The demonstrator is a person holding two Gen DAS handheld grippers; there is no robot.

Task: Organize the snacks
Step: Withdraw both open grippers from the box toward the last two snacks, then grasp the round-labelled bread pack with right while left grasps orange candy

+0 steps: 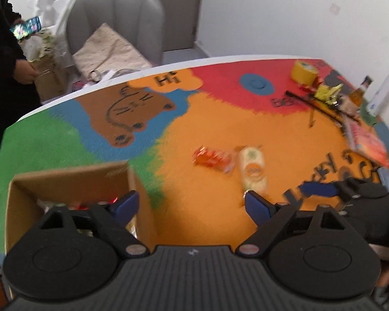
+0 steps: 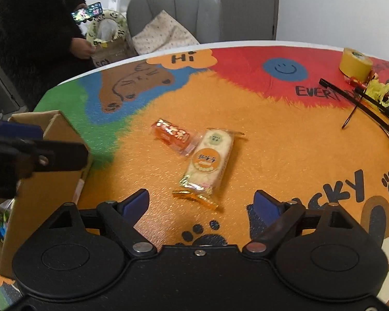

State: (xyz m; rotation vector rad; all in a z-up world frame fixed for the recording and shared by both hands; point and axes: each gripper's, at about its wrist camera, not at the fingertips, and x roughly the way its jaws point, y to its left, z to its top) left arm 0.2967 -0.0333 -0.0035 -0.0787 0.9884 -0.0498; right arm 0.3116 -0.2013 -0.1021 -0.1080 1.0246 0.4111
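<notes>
Your right hand-held gripper (image 2: 201,203): wide, empty | cream snack pack (image 2: 208,162) touches orange snack pack (image 2: 172,134) | risk: you drag both.

— Where did the snacks lie?
— Two lay flat on the orange part of the mat, touching at one end: a small orange packet (image 2: 172,135) and a longer cream-coloured packet (image 2: 208,161) with an orange round label and crimped gold ends.
— And the cardboard box (image 2: 51,171)?
— It stood open at the left, with wrappers inside.
</notes>
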